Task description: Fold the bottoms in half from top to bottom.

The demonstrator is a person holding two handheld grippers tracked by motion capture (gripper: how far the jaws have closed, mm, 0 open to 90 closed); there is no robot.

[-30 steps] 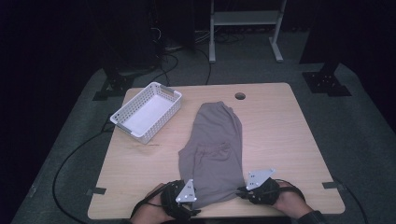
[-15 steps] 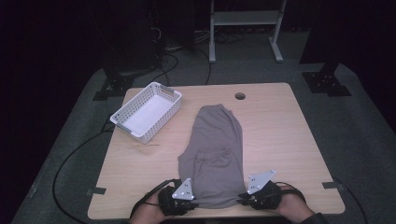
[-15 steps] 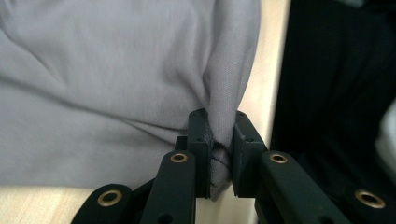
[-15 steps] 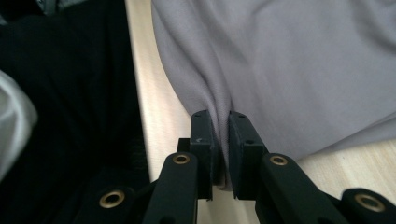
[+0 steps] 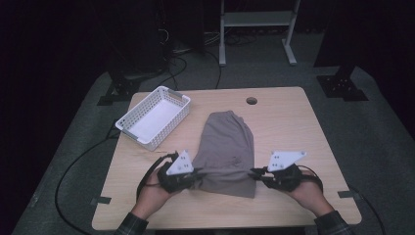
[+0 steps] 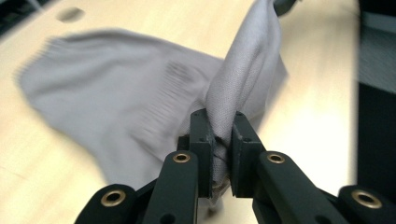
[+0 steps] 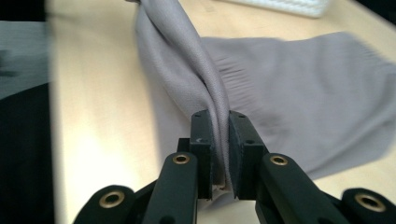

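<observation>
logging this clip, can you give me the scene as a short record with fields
work in hand: folding a grey-brown fabric garment on the light wooden table
left gripper: shut on the garment's near left edge; its jaws have just been closing, cloth between them
right gripper: shut on the garment's near right edge
garment state: far part flat on the table, near edge lifted and stretched between the grippers
other item: white slotted plastic basket, left of the garment, apart from it
table detail: round hole near the far edge
</observation>
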